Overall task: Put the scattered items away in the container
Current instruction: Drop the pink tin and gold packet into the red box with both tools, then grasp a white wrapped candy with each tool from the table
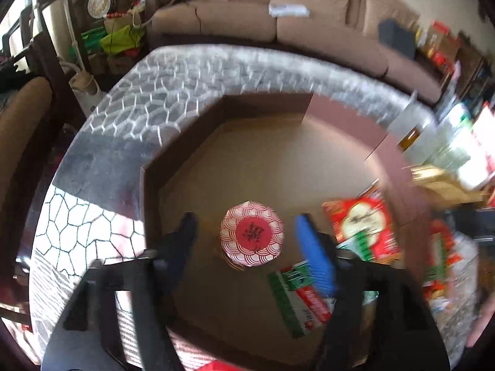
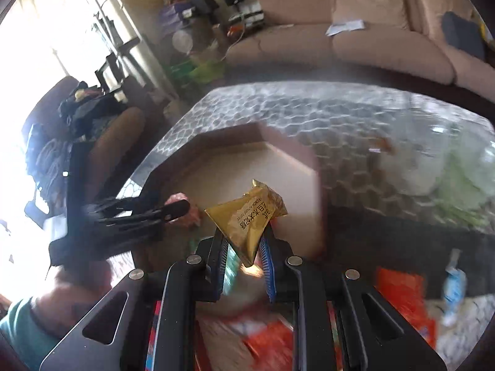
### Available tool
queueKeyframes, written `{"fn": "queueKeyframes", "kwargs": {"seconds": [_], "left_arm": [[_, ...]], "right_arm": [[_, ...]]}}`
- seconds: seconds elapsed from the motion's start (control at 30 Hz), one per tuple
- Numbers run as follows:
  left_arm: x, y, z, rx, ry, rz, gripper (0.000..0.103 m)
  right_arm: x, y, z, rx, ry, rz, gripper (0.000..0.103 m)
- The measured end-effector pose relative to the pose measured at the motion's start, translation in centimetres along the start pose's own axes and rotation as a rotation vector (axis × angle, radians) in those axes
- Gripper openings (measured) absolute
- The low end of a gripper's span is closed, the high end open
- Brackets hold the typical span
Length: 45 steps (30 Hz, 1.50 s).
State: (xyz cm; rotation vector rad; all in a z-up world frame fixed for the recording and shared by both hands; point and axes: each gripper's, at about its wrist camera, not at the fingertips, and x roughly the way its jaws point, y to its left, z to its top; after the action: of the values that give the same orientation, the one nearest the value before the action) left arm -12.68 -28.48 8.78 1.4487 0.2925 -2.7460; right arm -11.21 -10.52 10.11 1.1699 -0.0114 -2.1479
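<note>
An open cardboard box [image 1: 185, 142] stands on the patterned table [image 1: 148, 92]. A round jar with a red and white lid [image 1: 252, 233] stands on its floor, with a red snack packet [image 1: 365, 228] and a green and red carton [image 1: 297, 300] to the right. My left gripper [image 1: 247, 232] is open above the box, its fingers apart on either side of the jar. My right gripper [image 2: 244, 244] is shut on a gold packet [image 2: 247, 219] and holds it over the near edge of the box [image 2: 235, 142]. The left gripper [image 2: 145, 216] shows at the left in the right wrist view.
A beige sofa [image 1: 247, 18] runs behind the table. Bottles and packets [image 1: 451, 142] crowd the table's right side. Red packets [image 2: 399, 290] and a small blue and white packet [image 2: 453, 287] lie below my right gripper. A chair [image 2: 92, 130] with clutter stands at the left.
</note>
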Motion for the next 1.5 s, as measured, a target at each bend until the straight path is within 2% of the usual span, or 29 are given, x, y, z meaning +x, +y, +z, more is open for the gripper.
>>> {"fn": "queueKeyframes", "kwargs": {"seconds": [0.13, 0.2, 0.4, 0.47, 0.5, 0.53, 0.6, 0.8, 0.9, 0.97, 1.03, 1.1, 1.23, 1.5], "left_arm": [[-2.9, 1.7, 0.5, -0.056, -0.049, -0.052, 0.08], [-3.7, 2.5, 0.6, -0.065, -0.063, -0.042, 0.08], [-3.3, 4.6, 0.1, -0.109, -0.04, -0.03, 0.08], [-2.7, 5.0, -0.3, -0.114, -0.017, -0.028, 0.08], [-2.5, 5.0, -0.6, -0.116, -0.011, -0.028, 0.08], [-2.5, 5.0, -0.7, -0.116, -0.01, -0.032, 0.08], [-2.6, 4.7, -1.1, -0.114, -0.014, -0.04, 0.08], [-3.6, 1.9, -2.1, -0.071, -0.008, -0.068, 0.08], [-5.4, -1.8, -3.3, 0.011, -0.028, -0.095, 0.08], [-6.7, -4.7, -4.3, 0.079, -0.055, -0.122, 0.082], [-7.9, -8.7, -6.0, 0.172, -0.08, -0.146, 0.088], [-8.2, -12.1, -7.5, 0.244, -0.084, -0.151, 0.088], [-7.4, -17.0, -10.4, 0.304, -0.055, -0.149, 0.088], [-5.0, -19.9, -13.3, 0.304, -0.008, -0.102, 0.088]], "right_arm": [[5.0, 2.0, 1.3, -0.038, 0.071, -0.005, 0.019], [7.0, 2.6, 2.0, -0.038, 0.099, -0.002, 0.019], [12.1, 2.5, 4.3, -0.032, 0.236, -0.087, 0.021], [13.0, 1.9, 4.5, 0.013, 0.274, -0.064, 0.028], [13.0, 1.6, 4.5, 0.041, 0.279, -0.044, 0.041], [12.5, 1.4, 4.4, 0.055, 0.261, -0.037, 0.051], [11.2, 1.3, 3.9, 0.053, 0.233, -0.026, 0.056], [3.9, -0.3, 2.6, 0.085, 0.152, 0.055, 0.057], [-2.5, -1.8, 1.1, 0.06, 0.081, 0.061, 0.057], [-5.7, -2.7, -0.2, 0.049, 0.047, 0.033, 0.061], [-9.7, -4.6, -2.7, 0.045, 0.013, -0.037, 0.067], [-12.2, -6.4, -5.2, 0.068, 0.005, -0.091, 0.067], [-14.9, -9.6, -9.1, 0.133, -0.002, -0.144, 0.068], [-15.6, -11.9, -15.4, 0.199, -0.004, -0.191, 0.069]]}}
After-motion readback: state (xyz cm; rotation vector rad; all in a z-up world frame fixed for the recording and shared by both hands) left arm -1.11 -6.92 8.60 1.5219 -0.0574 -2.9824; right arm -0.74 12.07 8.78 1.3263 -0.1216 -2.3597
